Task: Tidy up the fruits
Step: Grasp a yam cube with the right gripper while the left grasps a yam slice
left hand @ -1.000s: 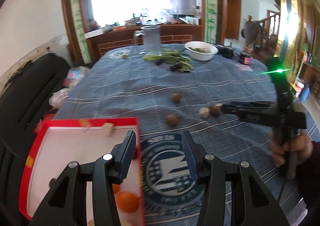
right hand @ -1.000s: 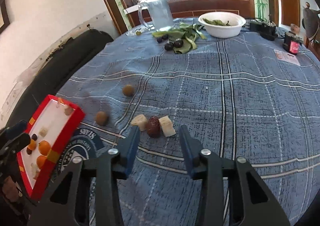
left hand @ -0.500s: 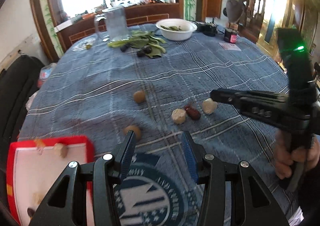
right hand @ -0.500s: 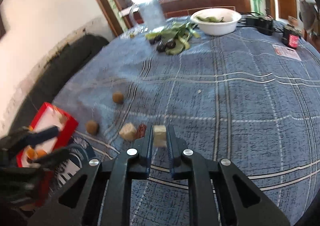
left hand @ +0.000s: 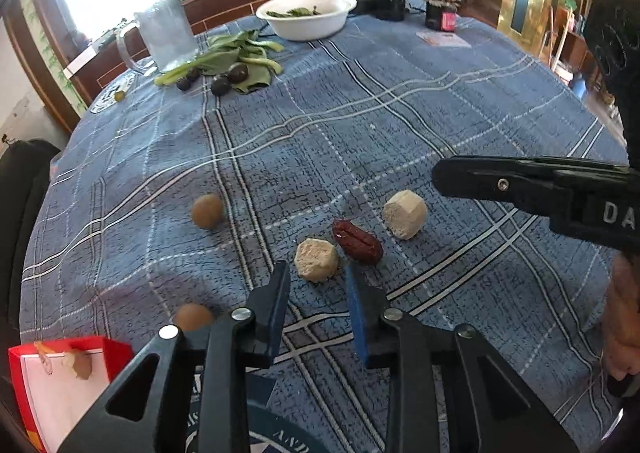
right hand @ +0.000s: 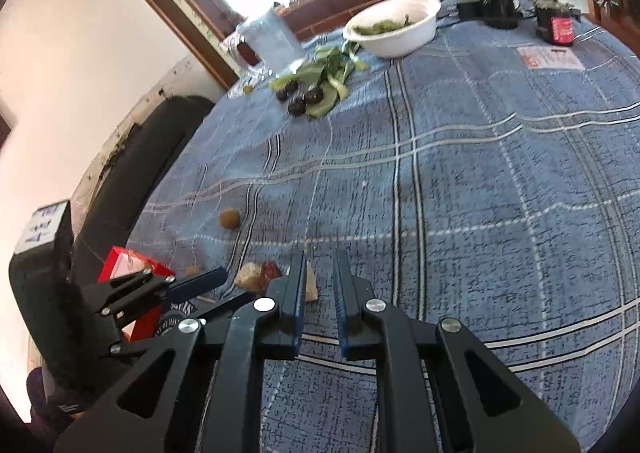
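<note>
The right tongs (right hand: 318, 285), which were clenched on a pale cube half a second ago, are now standing parted with nothing between them; that pale cube (left hand: 405, 214) is lying back on the tabletop (left hand: 400, 125), just beyond and left of their tips in the right wrist view. The left tongs (left hand: 316, 293) are now hanging closer over the fruit than before, released and empty, with a second pale cube (left hand: 316, 259) just ahead between their tips and a red date (left hand: 357, 241) touching it on the right. One round brown fruit (left hand: 207, 211) is sitting farther ahead to the left, another (left hand: 193, 317) just left of the left finger. The red tray (left hand: 60, 381) is showing at the lower left beside the left tongs, holding two small fruit pieces near its far rim. Far ahead, a white bowl (left hand: 308, 15) is holding green leaves, and a glass pitcher (left hand: 164, 33) is standing beside loose leaves and dark plums (left hand: 222, 83).
</note>
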